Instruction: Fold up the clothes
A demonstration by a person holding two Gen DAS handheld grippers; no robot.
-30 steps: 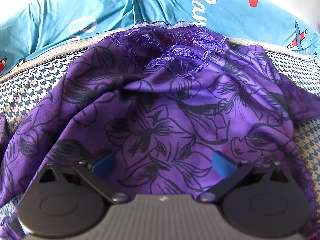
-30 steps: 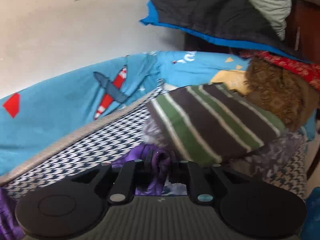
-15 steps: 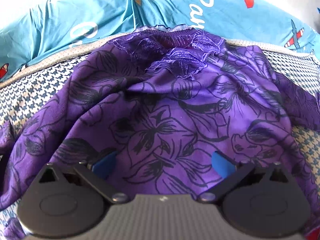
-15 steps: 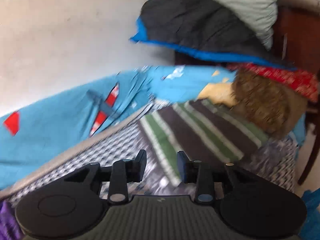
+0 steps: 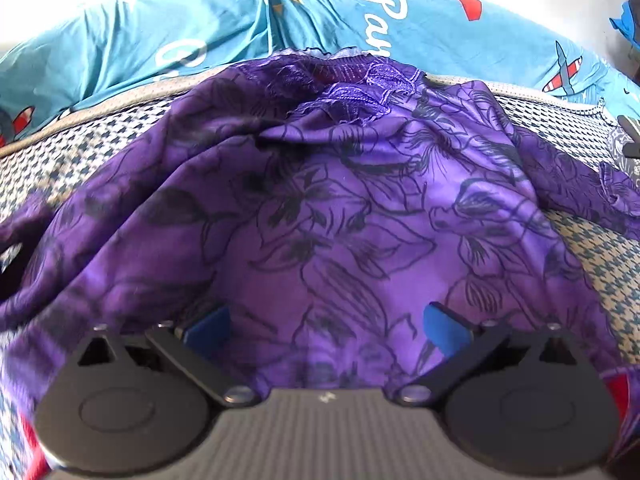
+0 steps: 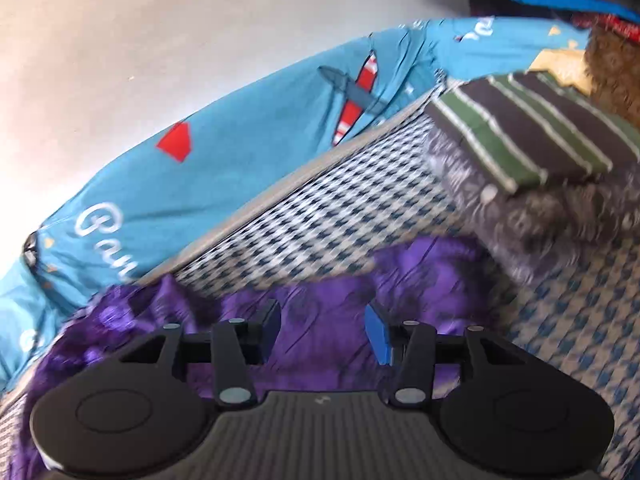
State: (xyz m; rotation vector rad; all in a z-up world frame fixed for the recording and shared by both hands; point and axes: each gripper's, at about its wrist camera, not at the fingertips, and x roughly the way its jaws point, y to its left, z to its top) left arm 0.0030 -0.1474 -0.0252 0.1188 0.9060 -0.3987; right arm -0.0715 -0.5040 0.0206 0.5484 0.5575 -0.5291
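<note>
purple floral garment (image 5: pixel 340 208) lies spread over the houndstooth bed cover (image 5: pixel 68 148), its lace-trimmed neckline (image 5: pixel 360 88) bunched at the far edge of the bed, touching the teal airplane-print sheet (image 5: pixel 200 28) that runs along that edge. fabric rumpled, one fold ridge crossing the upper middle. left claw (image 5: pixel 326 326) spread wide, blue pads well apart, low over the near part of the garment; nothing pinched between them. right claw (image 6: pixel 322 330) also spread, pads apart, hanging over a crumpled purple portion of the same garment (image 6: pixel 320 312) near the far edge; view blurred, cannot tell whether pads touch cloth. toward the right end of the bed, a folded green-and-brown striped piece (image 6: pixel 532 128) sits atop a grey patterned folded piece (image 6: pixel 520 216), stack just beside the purple fabric. brown fuzzy item (image 6: pixel 616 72) behind the stack. pale wall (image 6: pixel 160 40) beyond the teal sheet.
</note>
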